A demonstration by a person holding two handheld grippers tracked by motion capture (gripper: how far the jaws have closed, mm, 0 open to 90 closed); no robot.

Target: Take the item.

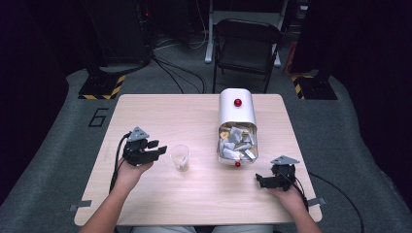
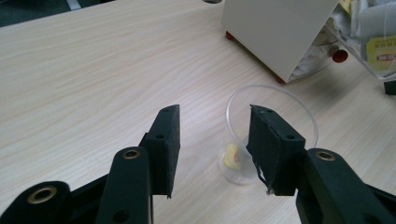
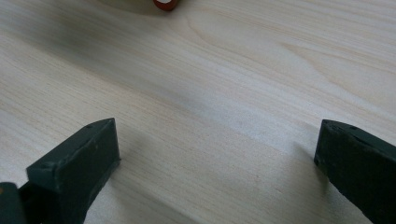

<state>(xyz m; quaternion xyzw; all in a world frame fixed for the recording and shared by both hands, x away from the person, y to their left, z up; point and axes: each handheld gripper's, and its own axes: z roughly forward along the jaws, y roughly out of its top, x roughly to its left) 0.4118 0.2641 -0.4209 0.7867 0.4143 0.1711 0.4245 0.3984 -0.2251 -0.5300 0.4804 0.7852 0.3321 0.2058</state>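
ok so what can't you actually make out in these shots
- Print on the packets in the white box: too small in the high view; cut off by the edge in the left gripper view.
- The yellowish item in the clear cup: blurred through the plastic, partly behind the left gripper.
- The white box in the right gripper view: cut off at the top edge, leaving one red foot.

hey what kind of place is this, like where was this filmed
Probably a lab or recording studio, not a home: a lone wooden table on grey carpet, hazard-striped stand bases, loose cables on the floor, and a folding chair against a dark backdrop.
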